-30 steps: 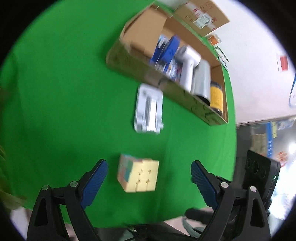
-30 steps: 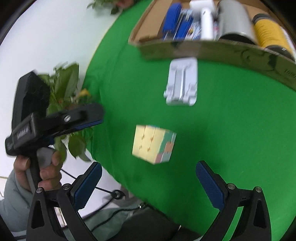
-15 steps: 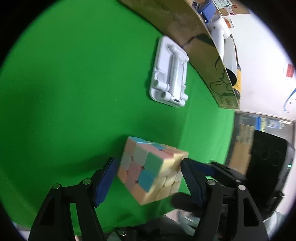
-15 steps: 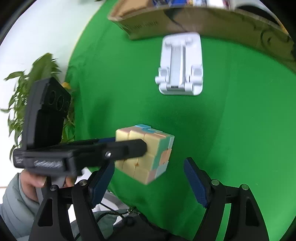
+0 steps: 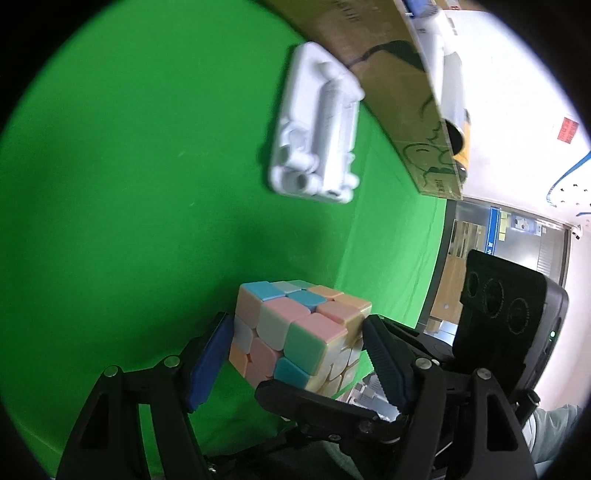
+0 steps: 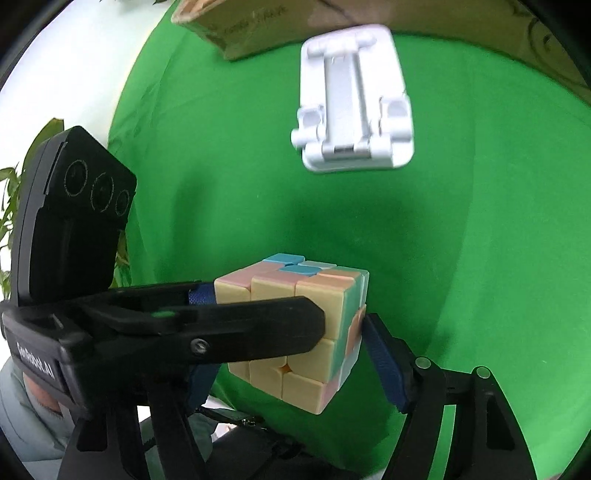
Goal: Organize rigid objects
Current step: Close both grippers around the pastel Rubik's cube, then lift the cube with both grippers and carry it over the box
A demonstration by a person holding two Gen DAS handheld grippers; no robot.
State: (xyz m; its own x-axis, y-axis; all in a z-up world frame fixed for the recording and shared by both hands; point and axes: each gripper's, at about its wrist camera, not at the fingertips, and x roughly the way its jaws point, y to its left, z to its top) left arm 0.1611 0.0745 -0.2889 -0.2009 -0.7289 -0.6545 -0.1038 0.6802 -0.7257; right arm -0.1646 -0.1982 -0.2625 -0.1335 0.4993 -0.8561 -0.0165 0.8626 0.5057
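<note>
A pastel puzzle cube (image 5: pixel 299 336) sits at the near edge of the green cloth, between the fingers of both grippers. My left gripper (image 5: pixel 295 354) is shut on the cube, its blue pads pressing two opposite sides. My right gripper (image 6: pixel 288 354) is also closed around the cube (image 6: pixel 295 332); its right pad touches the cube, and its left pad is hidden behind the left gripper's black finger (image 6: pixel 229 328). A white plastic phone stand (image 5: pixel 317 129) lies flat on the cloth beyond the cube; it also shows in the right wrist view (image 6: pixel 354 99).
A long cardboard box (image 5: pixel 399 85) stands behind the stand, holding a white device, a yellow can and blue items. Its wall also shows in the right wrist view (image 6: pixel 258 26). A leafy plant (image 6: pixel 11 206) stands off the cloth's left edge.
Both grippers came down from above and closed around the cube from two directions. The cube now sits between all four fingers, and the stand and box look nearer.
</note>
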